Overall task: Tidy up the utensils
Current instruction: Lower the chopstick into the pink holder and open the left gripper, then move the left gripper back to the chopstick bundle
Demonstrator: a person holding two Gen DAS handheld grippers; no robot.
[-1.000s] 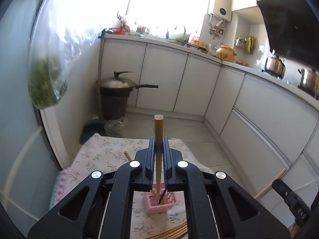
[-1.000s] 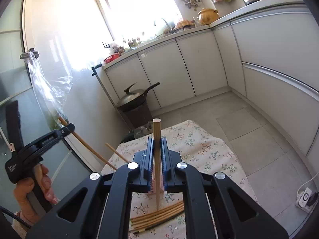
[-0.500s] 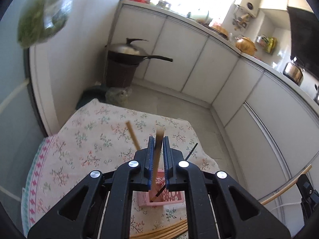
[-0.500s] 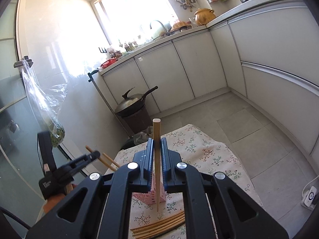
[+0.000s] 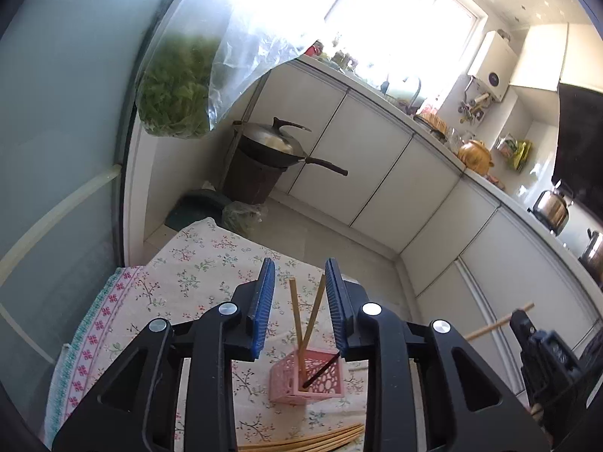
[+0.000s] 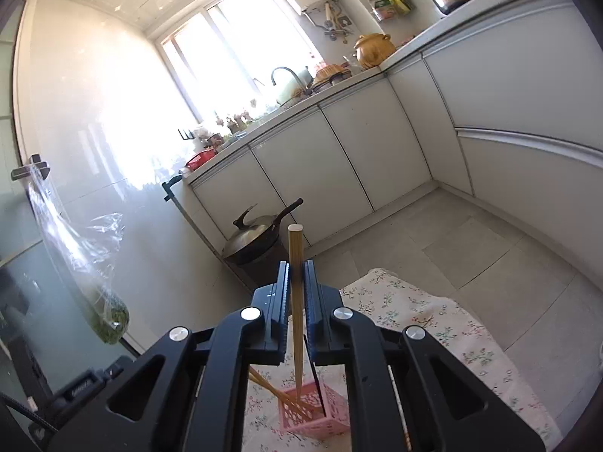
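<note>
While the left gripper [image 5: 297, 293] hangs over the pink basket [image 5: 307, 376] on the floral cloth [image 5: 196, 267], its blue pads are spreading apart, touching neither of the two wooden chopsticks [image 5: 301, 316] standing crossed in the basket between them. To the right, the right gripper [image 6: 297, 282] is clamped on one upright chopstick [image 6: 296, 263], its lower tip over the basket. More chopsticks [image 5: 320, 442] lie on the cloth's near edge.

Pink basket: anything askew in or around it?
Pink basket stands upright on the floral cloth. Inside, two wooden chopsticks cross in a V and a dark stick leans. More chopsticks lie loose on the cloth beside it.
</note>
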